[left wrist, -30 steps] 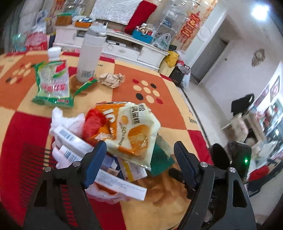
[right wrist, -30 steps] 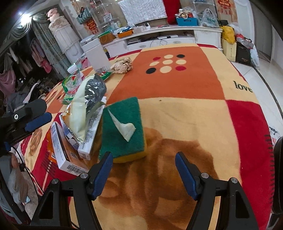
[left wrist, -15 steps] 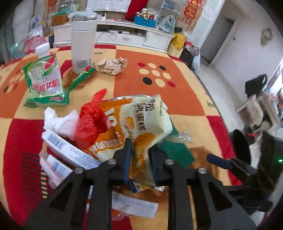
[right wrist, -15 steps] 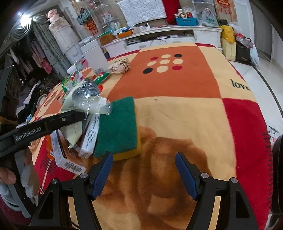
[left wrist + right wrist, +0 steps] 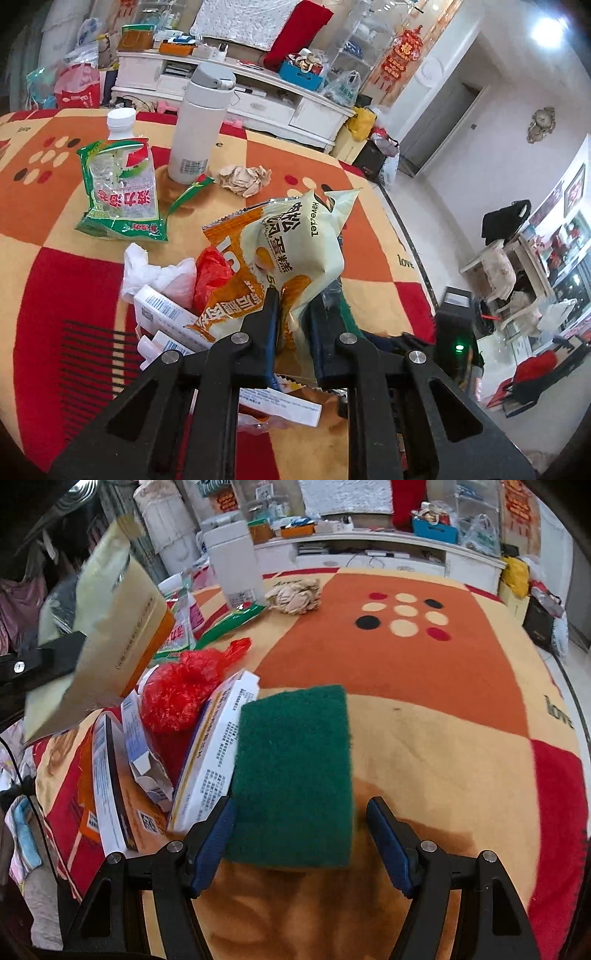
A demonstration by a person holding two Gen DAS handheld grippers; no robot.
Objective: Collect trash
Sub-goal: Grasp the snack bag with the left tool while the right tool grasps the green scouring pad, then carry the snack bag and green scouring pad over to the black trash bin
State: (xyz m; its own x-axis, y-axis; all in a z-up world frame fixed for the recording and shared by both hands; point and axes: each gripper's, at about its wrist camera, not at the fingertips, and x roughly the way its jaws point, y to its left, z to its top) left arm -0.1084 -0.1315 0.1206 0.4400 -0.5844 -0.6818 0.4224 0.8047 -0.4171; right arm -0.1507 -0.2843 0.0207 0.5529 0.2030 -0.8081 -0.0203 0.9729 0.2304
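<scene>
Lifted since before – snack bag (image 5: pixel 295 254), pinched by left hand-held gripper (image 5: pixel 293 325)

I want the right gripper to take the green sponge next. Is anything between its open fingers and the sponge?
Nothing visible blocks it. The right gripper is open with the green sponge lying on the blanket directly ahead, its near end already between the fingers. A white box leans close against the sponge's left edge and may get nudged.

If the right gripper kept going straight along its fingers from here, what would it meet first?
Most likely the green scouring sponge: it lies directly ahead of the open right gripper, its near end already between the fingers. How far above it the fingertips are is unclear.
</scene>
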